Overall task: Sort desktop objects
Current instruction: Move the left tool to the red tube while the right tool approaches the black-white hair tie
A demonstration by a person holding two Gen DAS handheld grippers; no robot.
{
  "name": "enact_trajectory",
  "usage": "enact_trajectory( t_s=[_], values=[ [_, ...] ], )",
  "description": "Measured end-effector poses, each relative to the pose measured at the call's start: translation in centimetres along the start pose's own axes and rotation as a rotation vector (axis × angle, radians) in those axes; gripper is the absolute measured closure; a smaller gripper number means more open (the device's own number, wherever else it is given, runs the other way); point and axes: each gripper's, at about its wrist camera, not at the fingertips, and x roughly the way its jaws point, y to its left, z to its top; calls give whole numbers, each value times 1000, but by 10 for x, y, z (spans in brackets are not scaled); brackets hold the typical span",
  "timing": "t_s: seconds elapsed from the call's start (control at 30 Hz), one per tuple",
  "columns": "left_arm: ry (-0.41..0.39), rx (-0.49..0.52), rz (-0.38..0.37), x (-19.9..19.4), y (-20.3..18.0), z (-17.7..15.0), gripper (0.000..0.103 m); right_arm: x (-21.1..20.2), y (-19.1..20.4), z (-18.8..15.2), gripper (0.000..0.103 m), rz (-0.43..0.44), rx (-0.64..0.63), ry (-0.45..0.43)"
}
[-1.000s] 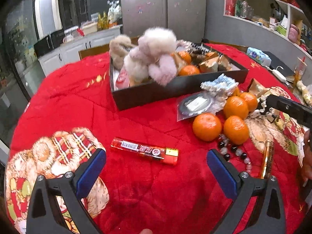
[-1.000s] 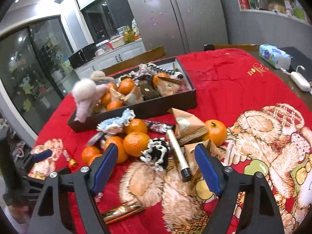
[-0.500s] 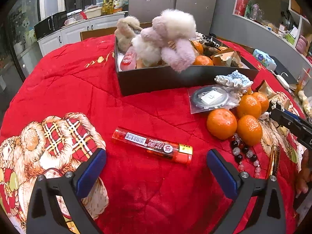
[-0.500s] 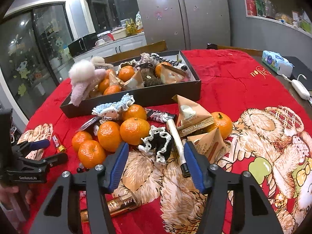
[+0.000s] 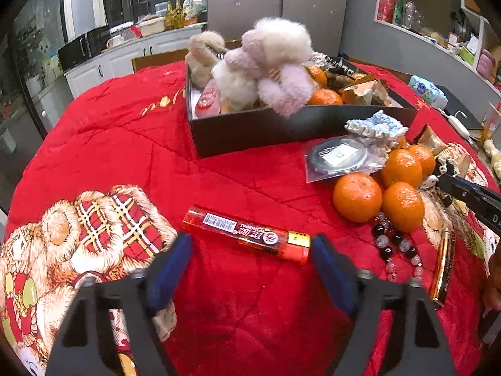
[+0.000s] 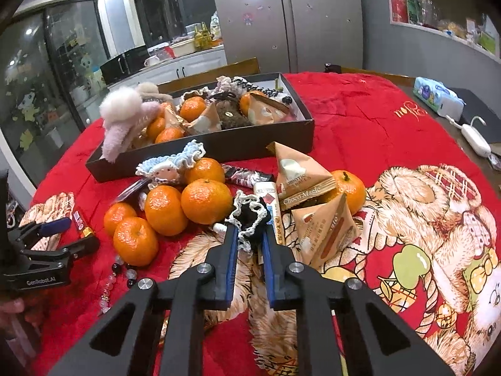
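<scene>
A red lighter (image 5: 247,238) lies flat on the red quilt, just beyond my left gripper (image 5: 250,261). That gripper's jaws are closing. Its blue pads (image 5: 170,266) stand at either end of the lighter without pressing on it. In the right wrist view my right gripper (image 6: 250,235) has its jaws closing tight. They pinch the near edge of a black scrunchie with white lace trim (image 6: 250,214). The black box (image 6: 200,153) behind holds oranges, snack pouches, hair ties and a fluffy plush (image 5: 269,62).
Several oranges (image 6: 203,200) cluster left of the scrunchie. A white tube (image 6: 272,210) and triangular snack pouches (image 6: 300,178) lie to its right. A bead bracelet (image 5: 391,244), a gold tube (image 5: 443,266) and a bagged cable (image 5: 338,159) lie right of the lighter. A tissue pack (image 6: 438,95) sits at the far right edge.
The right jaws went from wide apart to pinched on the black scrunchie. The left jaws narrowed towards the ends of the lighter, which now lies closer to them.
</scene>
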Motion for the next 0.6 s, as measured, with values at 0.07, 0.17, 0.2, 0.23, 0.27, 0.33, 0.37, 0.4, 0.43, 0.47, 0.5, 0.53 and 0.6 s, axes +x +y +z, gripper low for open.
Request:
enact_trajectory(
  t_s=[0.07,0.17,0.2,0.23,0.27,0.33,0.37,0.4,0.43,0.47,0.5,0.53,0.6],
  values=[
    [-12,13,1,-4,-1,-2,54,0,-1,-1,89,2,3,2],
    [-18,26,-11,-5,-5,-2,64,-1,-1,-1,89,13,2,1],
    [-20,27,-15,-5,-5,-2,66,-2,-1,-1,89,16,1,0],
    [-20,27,-18,-4,-6,-1,67,-3,-1,-1,89,20,-1,-1],
    [-21,26,-20,-4,-7,-1,67,-3,-1,-2,89,23,-2,-1],
    [-22,22,-24,-3,-8,0,69,-3,0,-1,90,19,-1,-2],
    [-23,20,-28,-3,-8,1,70,-3,0,-1,90,16,-1,-2],
    [-24,19,-29,-4,-6,0,71,-3,0,-2,90,15,-3,-2],
    [-26,20,-29,-3,-7,1,73,-4,1,-2,90,14,-5,-3],
    [-28,20,-30,-4,-7,1,76,-4,1,-2,90,14,-6,-4],
    [-29,20,-31,-4,-7,0,76,-4,1,-2,90,15,-7,-5],
    [-30,20,-33,-7,-5,-4,77,-4,1,-2,90,16,-9,-6],
    [-34,16,-37,-14,-1,-9,78,-5,2,-2,90,18,-13,-7]
  ],
)
